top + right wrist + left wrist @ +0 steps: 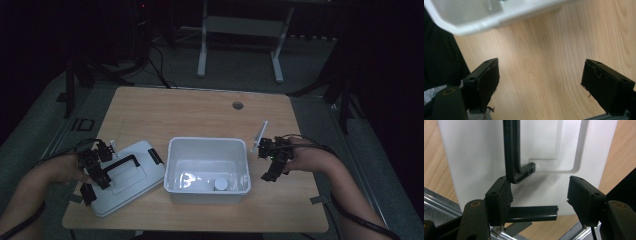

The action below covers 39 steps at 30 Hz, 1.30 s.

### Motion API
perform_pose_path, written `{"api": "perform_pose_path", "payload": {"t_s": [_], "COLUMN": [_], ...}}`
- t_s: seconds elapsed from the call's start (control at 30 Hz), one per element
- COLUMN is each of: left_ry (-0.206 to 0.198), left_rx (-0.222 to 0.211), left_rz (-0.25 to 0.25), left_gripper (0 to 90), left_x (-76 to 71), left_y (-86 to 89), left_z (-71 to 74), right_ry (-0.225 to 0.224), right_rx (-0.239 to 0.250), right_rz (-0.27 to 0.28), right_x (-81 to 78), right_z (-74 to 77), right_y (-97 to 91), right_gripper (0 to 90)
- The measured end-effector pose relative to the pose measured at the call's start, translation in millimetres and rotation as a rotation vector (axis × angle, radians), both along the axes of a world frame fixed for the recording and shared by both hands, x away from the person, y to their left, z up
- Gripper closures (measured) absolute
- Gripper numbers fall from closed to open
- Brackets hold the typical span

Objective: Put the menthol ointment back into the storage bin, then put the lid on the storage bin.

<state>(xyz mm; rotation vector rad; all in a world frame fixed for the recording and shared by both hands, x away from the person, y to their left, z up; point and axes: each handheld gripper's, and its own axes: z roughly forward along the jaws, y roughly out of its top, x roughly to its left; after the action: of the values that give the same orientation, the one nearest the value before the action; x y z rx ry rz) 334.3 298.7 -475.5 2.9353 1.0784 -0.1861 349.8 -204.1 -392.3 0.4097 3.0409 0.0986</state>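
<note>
Apparently midway: lid point(127, 177) lies off, left of the open bin point(207, 170); my left gripper point(539, 195) and right gripper point(540, 82) gape empty.

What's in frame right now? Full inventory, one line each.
table: 1, light wood, centre.
bin: 1, white, open, table middle.
round object: 1, pale, inside the bin, near front wall; kind unclear.
lid: 1, white, flat on table left of bin.
lid handle: 1, black, on lid top.
frame: 1, white, floor beyond table.
left gripper: 1, black, open, over lid.
right gripper: 1, black, open, over bare table right of bin.
</note>
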Motion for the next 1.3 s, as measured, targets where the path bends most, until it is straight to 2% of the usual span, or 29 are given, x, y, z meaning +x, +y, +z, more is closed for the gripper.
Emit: {"api": "perform_pose_path", "payload": {"t_s": [0.1, 0.17, 0.23, 0.33, 0.37, 0.43, 0.5, 0.7, 0.73, 0.77, 1.03, 1.17, 1.23, 1.3], "left_ry": [-0.020, -0.019, -0.024, -0.032, -0.028, -0.022, -0.044, -0.059, -0.058, -0.057, -0.057, -0.041, -0.036, -0.040], "left_rx": [-0.004, 0.001, -0.001, -0.002, -0.001, 0.019, 0.062, 0.096, 0.094, 0.095, 0.112, 0.109, 0.086, 0.071], "left_rz": [0.006, 0.012, 0.004, -0.015, -0.019, -0.027, -0.046, -0.043, -0.042, -0.044, -0.044, -0.044, -0.044, -0.045], "left_gripper": [35.6, 35.6, 35.6, 35.9, 38.5, 40.6, 43.5, 55.5, 61.1, 63.0, 69.8, 76.7, 81.8, 82.7], "left_x": [1.2, 2.6, 3.7, 5.0, 5.5, 6.4, 6.8, 8.4, 8.5, 8.1, 4.7, 3.9, 3.7, 3.8], "left_y": [0.9, 0.9, 0.7, -1.8, -2.8, -5.6, -9.5, -11.5, -11.3, -11.3, -15.6, -18.0, -18.7, -17.6], "left_z": [0.7, 0.2, 0.0, -1.4, -2.7, -7.2, -11.0, -17.3, -16.9, -17.0, -17.1, -17.3, -17.3, -17.4], "right_ry": [0.011, 0.024, 0.021, 0.039, 0.042, 0.051, 0.064, 0.090, 0.091, 0.090, 0.093, 0.106, 0.109, 0.107], "right_rx": [-0.008, -0.020, -0.036, -0.050, -0.053, -0.047, -0.046, -0.063, -0.065, -0.066, -0.068, -0.084, -0.086, -0.085], "right_rz": [-0.040, -0.061, -0.075, -0.100, -0.106, -0.122, -0.129, -0.152, -0.153, -0.154, -0.171, -0.166, -0.165, -0.169], "right_x": [0.6, 1.4, 2.5, 3.8, 3.7, 3.3, 2.5, 1.5, 1.6, 1.5, 1.7, -0.2, -0.3, 0.1], "right_z": [-9.2, -15.8, -21.7, -33.8, -36.4, -43.7, -51.7, -64.1, -65.2, -65.6, -72.6, -79.5, -81.5, -82.6], "right_y": [-14.3, -23.5, -31.4, -43.9, -46.2, -51.4, -55.8, -62.8, -63.8, -64.2, -66.0, -63.8, -63.5, -63.5], "right_gripper": [14.0, 14.0, 14.3, 14.3, 14.4, 14.4, 14.5, 14.8, 14.8, 14.8, 14.8, 14.8, 14.8, 15.0]}}
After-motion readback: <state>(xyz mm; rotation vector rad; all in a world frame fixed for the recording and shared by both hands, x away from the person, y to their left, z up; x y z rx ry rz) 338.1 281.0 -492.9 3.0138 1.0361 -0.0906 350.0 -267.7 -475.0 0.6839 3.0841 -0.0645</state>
